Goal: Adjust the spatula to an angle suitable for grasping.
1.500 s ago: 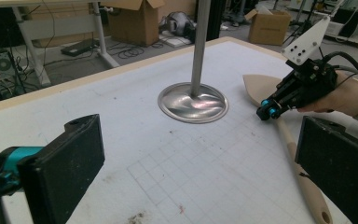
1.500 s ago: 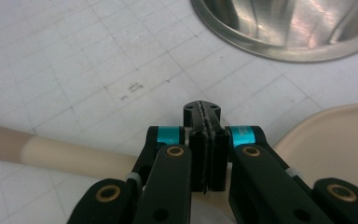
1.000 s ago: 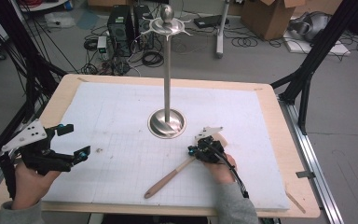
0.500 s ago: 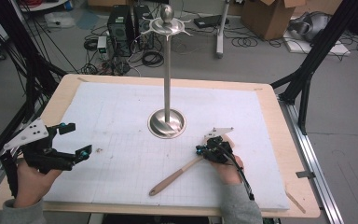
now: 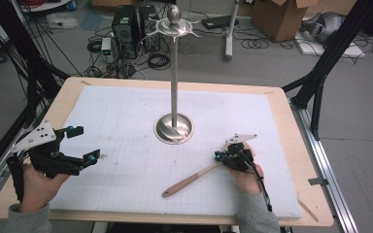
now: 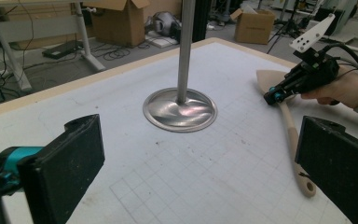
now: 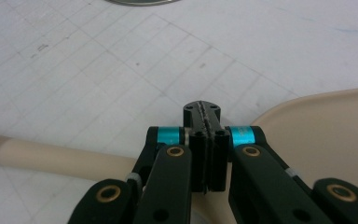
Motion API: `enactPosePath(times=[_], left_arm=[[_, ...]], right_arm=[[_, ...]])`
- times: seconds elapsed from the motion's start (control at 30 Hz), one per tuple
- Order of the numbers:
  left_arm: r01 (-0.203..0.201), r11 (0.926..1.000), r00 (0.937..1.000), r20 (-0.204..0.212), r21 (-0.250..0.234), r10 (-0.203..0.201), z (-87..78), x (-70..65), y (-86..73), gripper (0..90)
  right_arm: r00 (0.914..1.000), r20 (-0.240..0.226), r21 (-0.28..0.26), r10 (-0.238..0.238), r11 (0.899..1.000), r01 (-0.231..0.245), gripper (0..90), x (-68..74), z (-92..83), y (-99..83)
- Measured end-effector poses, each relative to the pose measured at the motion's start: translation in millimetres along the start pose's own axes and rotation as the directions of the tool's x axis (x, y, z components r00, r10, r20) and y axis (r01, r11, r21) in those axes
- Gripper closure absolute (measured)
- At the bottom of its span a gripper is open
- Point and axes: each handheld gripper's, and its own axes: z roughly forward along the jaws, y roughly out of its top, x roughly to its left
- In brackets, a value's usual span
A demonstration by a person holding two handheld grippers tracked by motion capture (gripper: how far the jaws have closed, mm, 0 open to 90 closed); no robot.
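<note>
Two grippers are working over the white gridded mat (image 5: 126,121). The right gripper (image 5: 220,156) is pinching its jaws together on the neck of a spatula (image 5: 194,177), whose wooden handle is lying on the mat near the front edge and pointing toward the person. The left gripper (image 5: 82,144) is hovering at the mat's left side, jaws standing wide apart with nothing between them. A tall metal stand (image 5: 174,127) is standing mid-table.
</note>
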Motion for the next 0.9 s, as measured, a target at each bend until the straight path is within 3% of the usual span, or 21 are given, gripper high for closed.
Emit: enactPosePath(times=[0.53, 0.77, 0.9], left_arm=[[-0.006, 1.0000, 0.9997, 0.022, 0.001, 0.006, 9.2, -1.3, 2.8, 1.7], [-0.009, 1.0000, 0.9995, 0.029, 0.001, 0.008, 12.0, -1.8, 3.8, 1.7], [-0.009, 1.0000, 0.9995, 0.031, 0.003, 0.009, 13.6, -2.1, 3.9, 1.7]], right_arm=[[0.9943, 0.034, -0.028, 0.101, 0.995, -0.100, 90.0, -29.4, -25.0, -22.7], [0.9909, 0.053, -0.031, 0.123, 0.992, -0.122, 90.0, -36.6, -33.2, -29.8], [0.9921, 0.067, -0.030, 0.106, 0.994, -0.105, 90.0, -35.7, -34.0, -29.6]])
